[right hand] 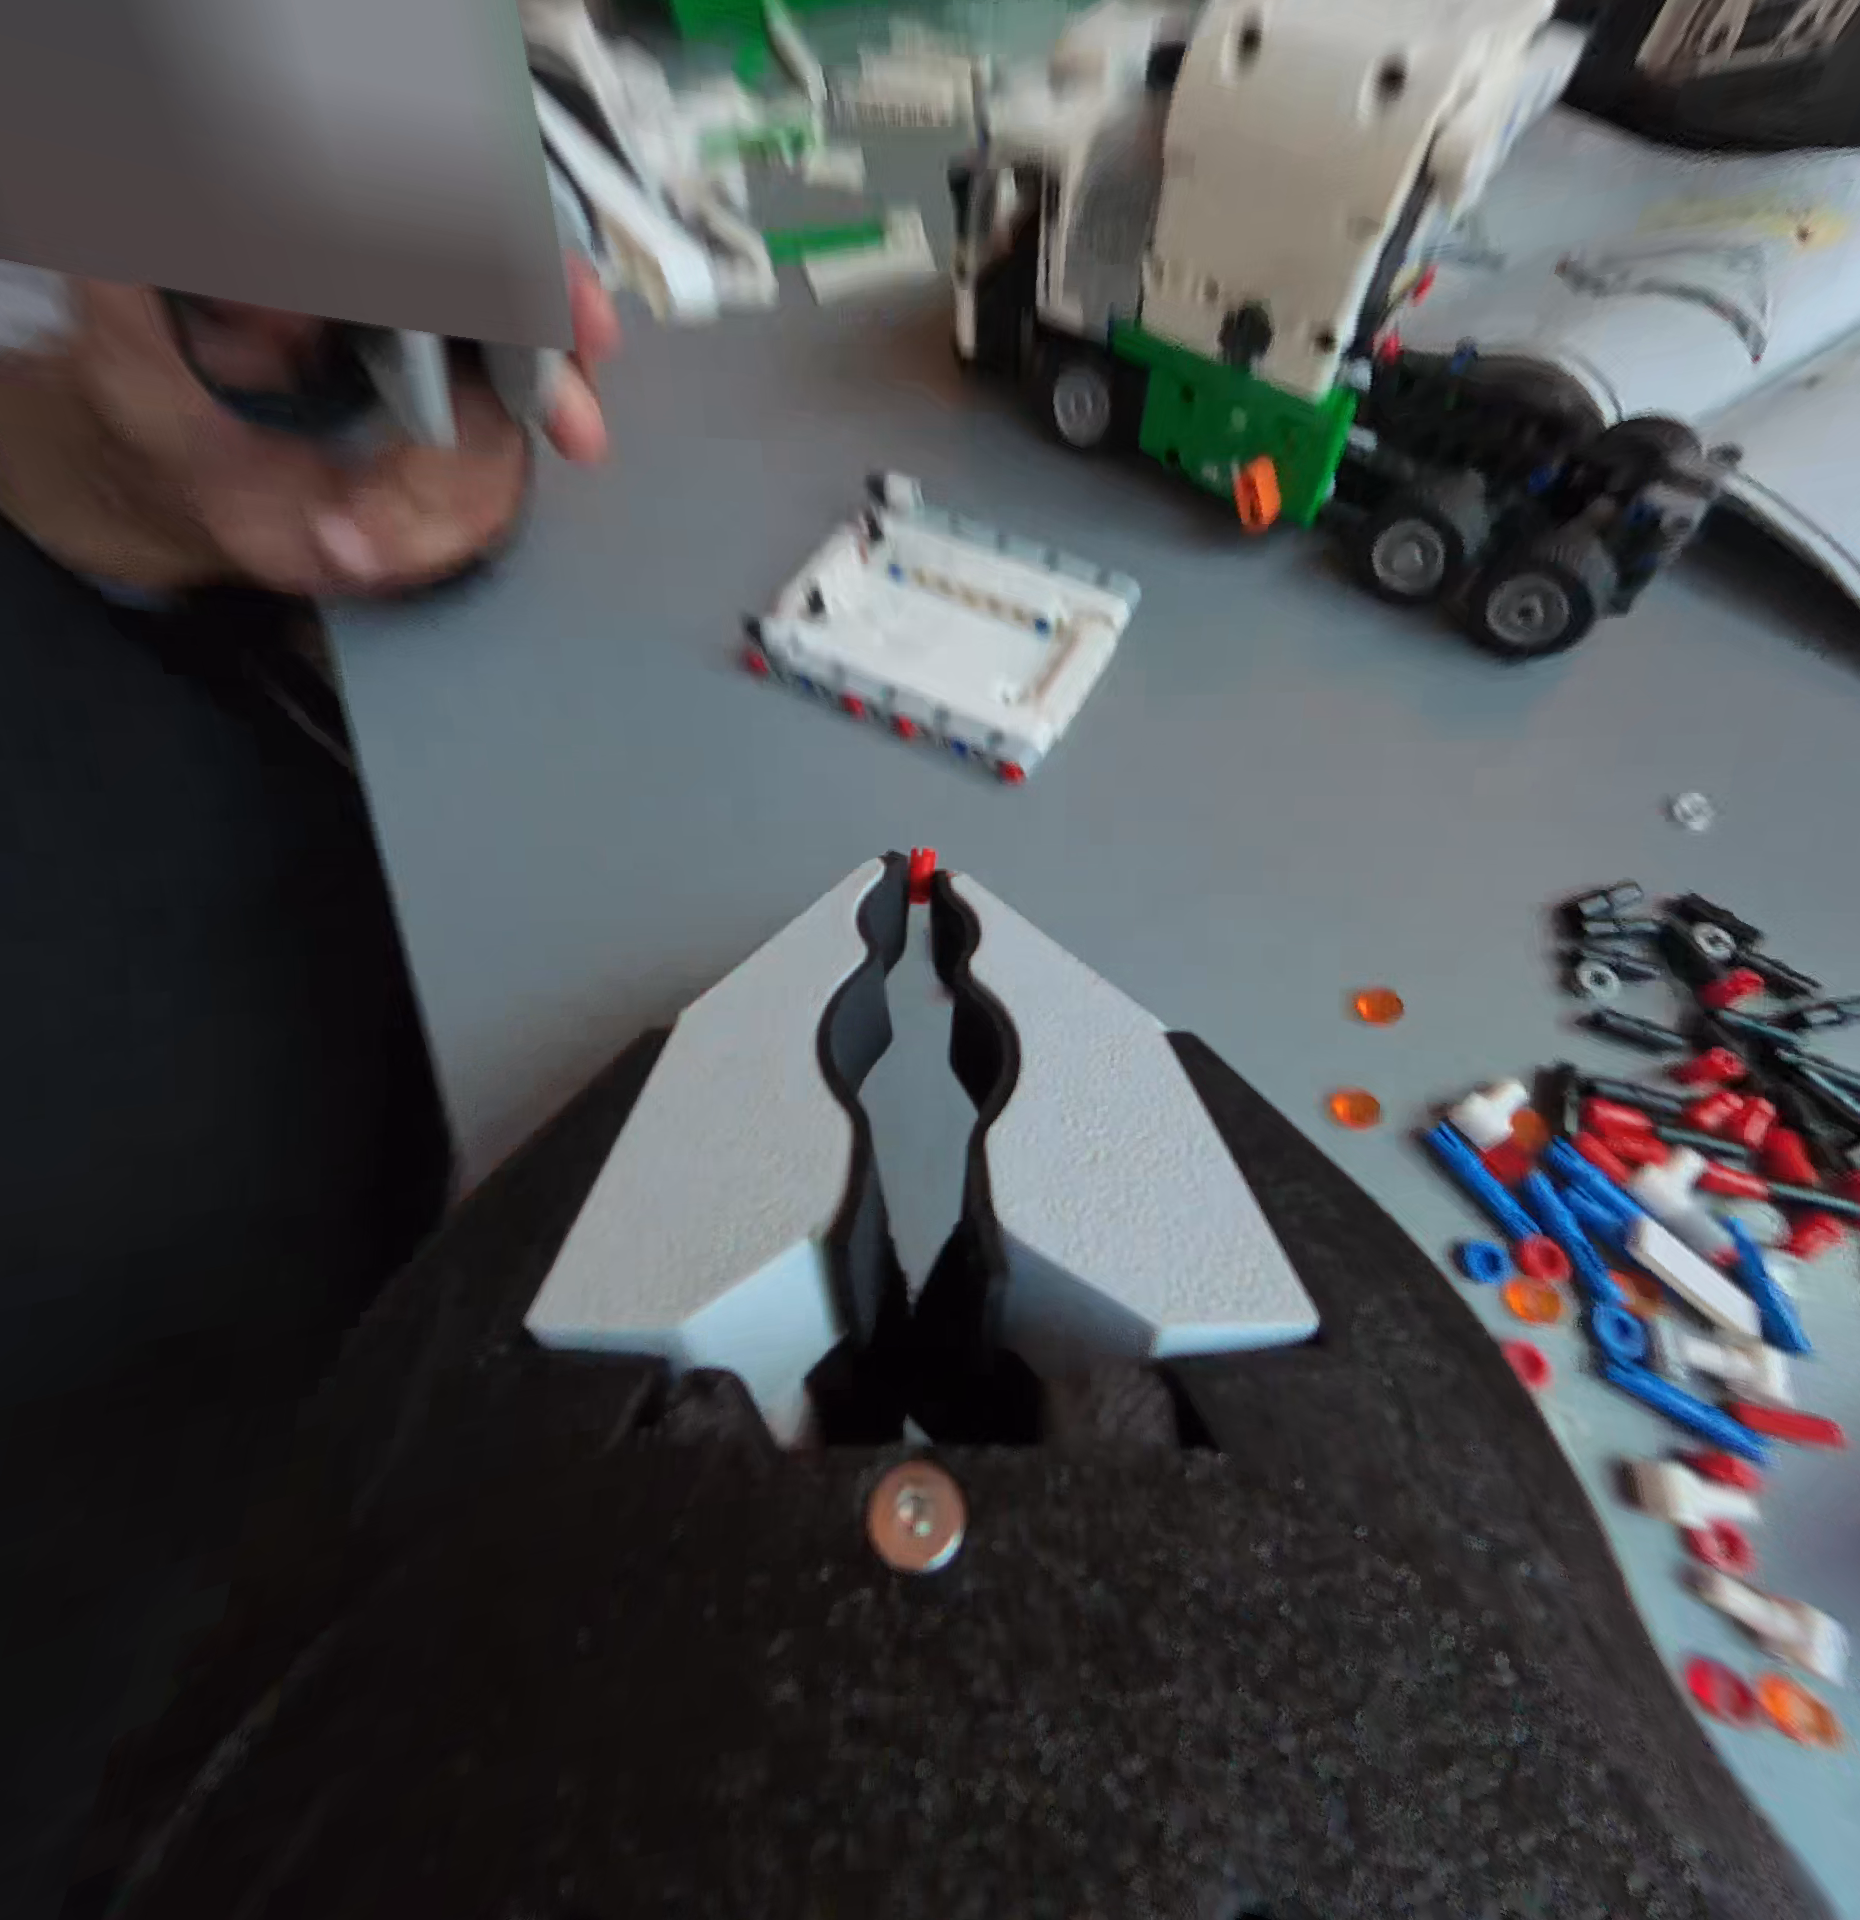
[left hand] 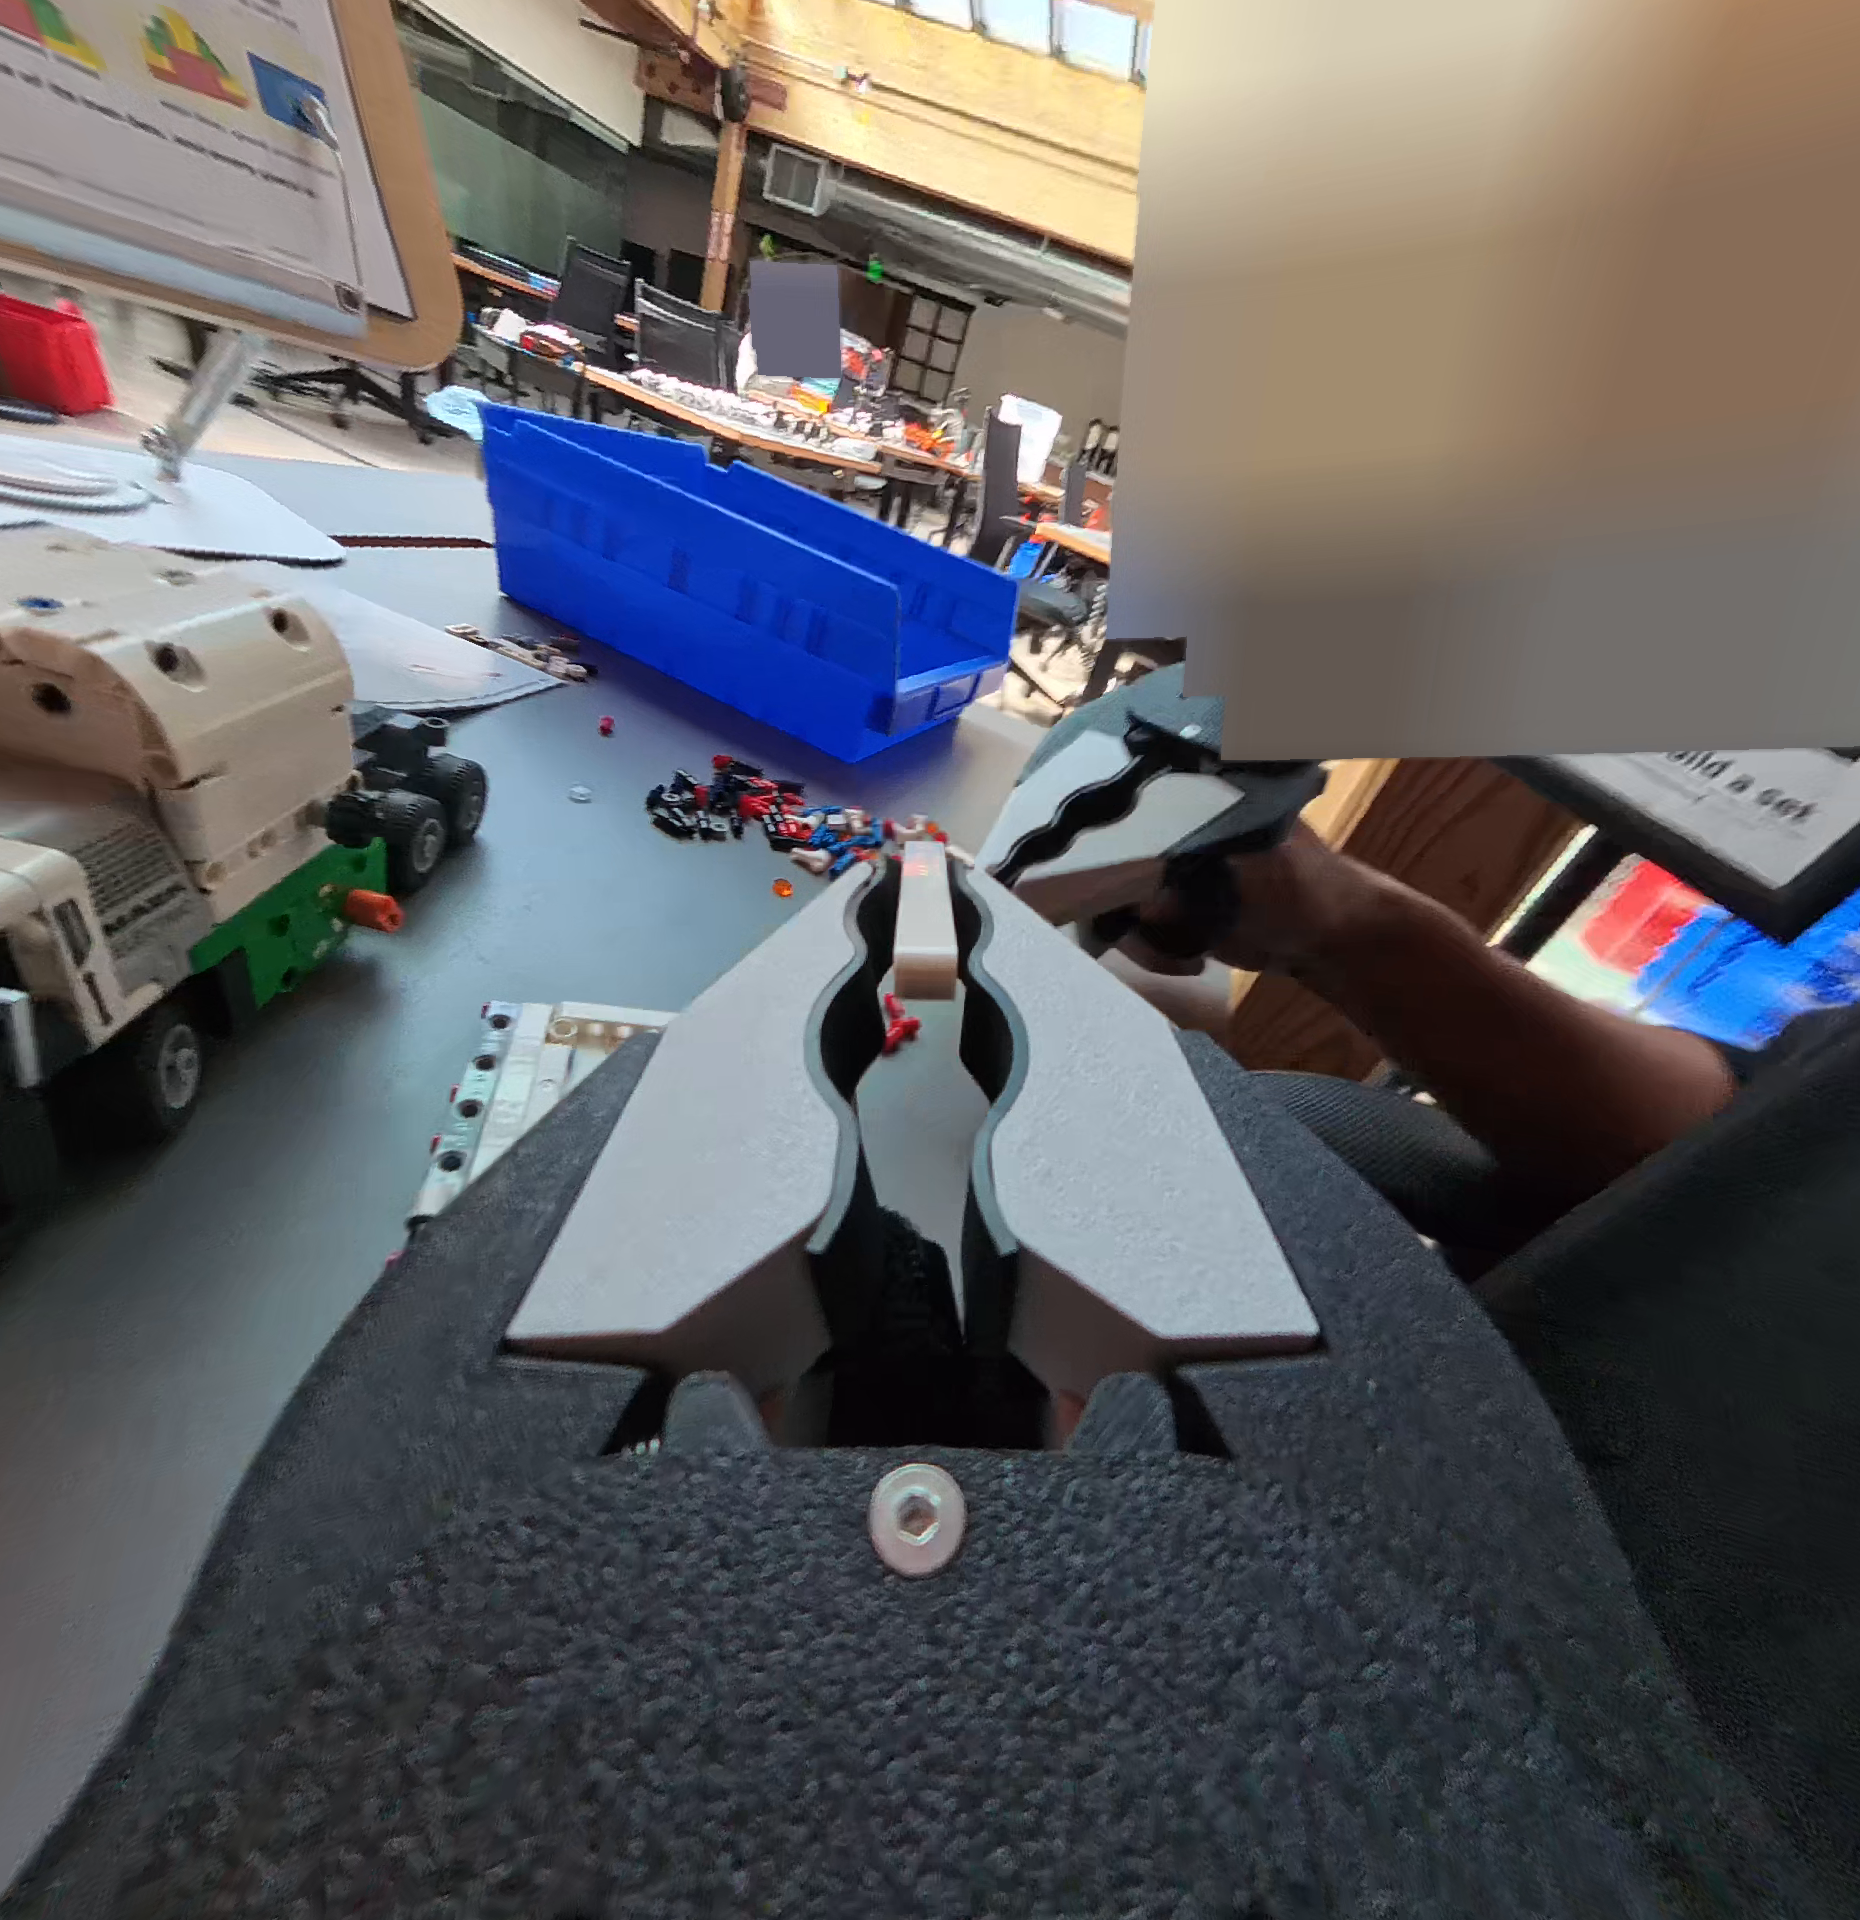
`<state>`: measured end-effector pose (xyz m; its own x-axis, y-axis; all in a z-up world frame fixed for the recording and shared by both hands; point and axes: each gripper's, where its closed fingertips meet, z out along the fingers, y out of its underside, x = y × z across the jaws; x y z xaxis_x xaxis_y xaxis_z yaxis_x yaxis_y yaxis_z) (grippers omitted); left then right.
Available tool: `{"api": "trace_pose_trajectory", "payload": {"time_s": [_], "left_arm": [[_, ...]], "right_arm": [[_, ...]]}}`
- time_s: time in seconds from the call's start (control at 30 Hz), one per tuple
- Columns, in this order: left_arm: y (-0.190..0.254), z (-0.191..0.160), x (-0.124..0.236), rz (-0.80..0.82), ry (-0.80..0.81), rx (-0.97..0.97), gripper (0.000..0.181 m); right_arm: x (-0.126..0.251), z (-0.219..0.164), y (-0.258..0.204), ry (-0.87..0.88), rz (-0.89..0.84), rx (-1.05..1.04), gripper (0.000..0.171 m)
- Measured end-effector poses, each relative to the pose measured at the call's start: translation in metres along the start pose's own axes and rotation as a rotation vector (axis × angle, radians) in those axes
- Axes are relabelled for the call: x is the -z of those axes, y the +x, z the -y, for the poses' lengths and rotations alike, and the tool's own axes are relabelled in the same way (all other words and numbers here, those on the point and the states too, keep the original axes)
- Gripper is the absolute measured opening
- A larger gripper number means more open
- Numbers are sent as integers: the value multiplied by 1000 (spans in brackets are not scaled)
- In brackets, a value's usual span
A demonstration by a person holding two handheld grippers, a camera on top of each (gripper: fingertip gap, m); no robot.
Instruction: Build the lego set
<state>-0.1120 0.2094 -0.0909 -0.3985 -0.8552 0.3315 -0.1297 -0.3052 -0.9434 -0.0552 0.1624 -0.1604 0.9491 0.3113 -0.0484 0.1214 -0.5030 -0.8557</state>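
My left gripper [left hand: 921,868] is shut on a white beam [left hand: 924,920], held above the grey table; a small red pin [left hand: 898,1023] shows below the beam. My right gripper [right hand: 918,878] is shut on a small red pin [right hand: 920,871], held above the table. The right gripper also shows in the left wrist view [left hand: 1009,857], just right of my left fingertips. A white flat panel assembly [right hand: 947,634] lies on the table ahead of the right gripper and also shows in the left wrist view [left hand: 521,1070]. The white and green truck model [left hand: 147,821] stands at the left and also shows in the right wrist view [right hand: 1269,301].
A pile of loose red, blue, black and white pieces [right hand: 1674,1195] lies at the right, and also shows in the left wrist view [left hand: 770,810]. A blue bin [left hand: 739,582] stands at the table's far edge. An instruction sheet on a stand [left hand: 178,145] is at the upper left. A person's hand [right hand: 282,457] is at the left. Tip to tip, the grippers are about 11 cm apart.
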Motion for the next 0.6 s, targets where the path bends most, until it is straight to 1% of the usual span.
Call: {"api": "trace_pose_trajectory", "payload": {"time_s": [0.07, 0.1, 0.17, 0.2, 0.23, 0.33, 0.37, 0.5, 0.6], "left_arm": [[-2, -5, -2, 86, -43, -137, 6], [-2, -9, -4, 126, -67, -222, 6], [1, -15, -7, 176, -100, -355, 7], [4, -15, -7, 183, -101, -399, 7], [6, -16, -7, 192, -98, -432, 7], [7, -16, -7, 212, -91, -478, 7], [8, -16, -8, 214, -92, -485, 7], [9, -18, -9, 212, -102, -499, 7], [11, -20, -10, 220, -110, -531, 7]], "right_arm": [[3, 37, -16, 211, 89, -175, 3], [1, 47, -19, 287, 120, -278, 3], [-3, 57, -27, 393, 248, -524, 3], [-5, 60, -31, 423, 308, -635, 2], [-8, 59, -34, 419, 332, -701, 3], [-16, 60, -49, 419, 382, -754, 2], [-16, 64, -53, 444, 416, -780, 2], [-9, 70, -53, 511, 499, -874, 2], [-11, 67, -52, 492, 492, -898, 2]]}}
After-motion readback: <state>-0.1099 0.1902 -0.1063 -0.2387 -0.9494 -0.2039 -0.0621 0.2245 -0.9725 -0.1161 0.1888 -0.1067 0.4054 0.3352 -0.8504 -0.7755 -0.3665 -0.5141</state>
